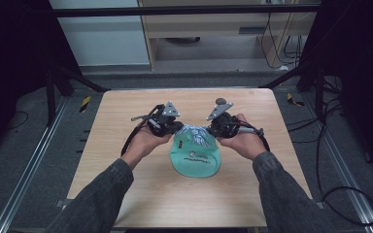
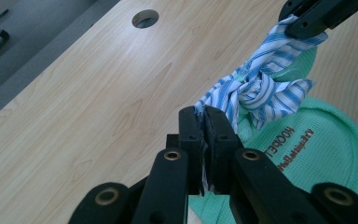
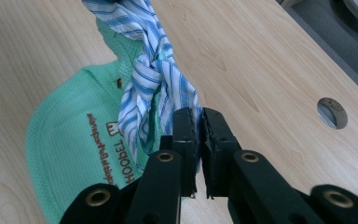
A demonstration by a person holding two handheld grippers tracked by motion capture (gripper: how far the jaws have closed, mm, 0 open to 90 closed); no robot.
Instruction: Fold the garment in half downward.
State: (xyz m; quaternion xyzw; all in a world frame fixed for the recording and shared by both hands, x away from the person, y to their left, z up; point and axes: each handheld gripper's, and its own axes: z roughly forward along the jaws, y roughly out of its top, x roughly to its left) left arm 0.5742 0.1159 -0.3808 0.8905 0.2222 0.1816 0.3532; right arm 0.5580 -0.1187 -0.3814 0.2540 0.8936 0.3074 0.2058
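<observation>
Wide wooden surface (image 1: 126, 145) under both tools. Between and just below them, a green mesh bag (image 1: 195, 162), lying flat, printed side up. At its top edge, a blue-striped cloth (image 2: 256, 88), knotted in the middle. Left tool (image 2: 204, 122) clamped on one tail of that cloth, right tool (image 3: 199, 122) clamped on the other. Looks like the tightening step of tying a knot. Next move, likely: drawing the tools apart, evenly, low, without tearing free of the pads.

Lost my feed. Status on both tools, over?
Left tool and right tool shut on striped cloth, knotted. Green pouch beneath. Nothing blocking.
</observation>
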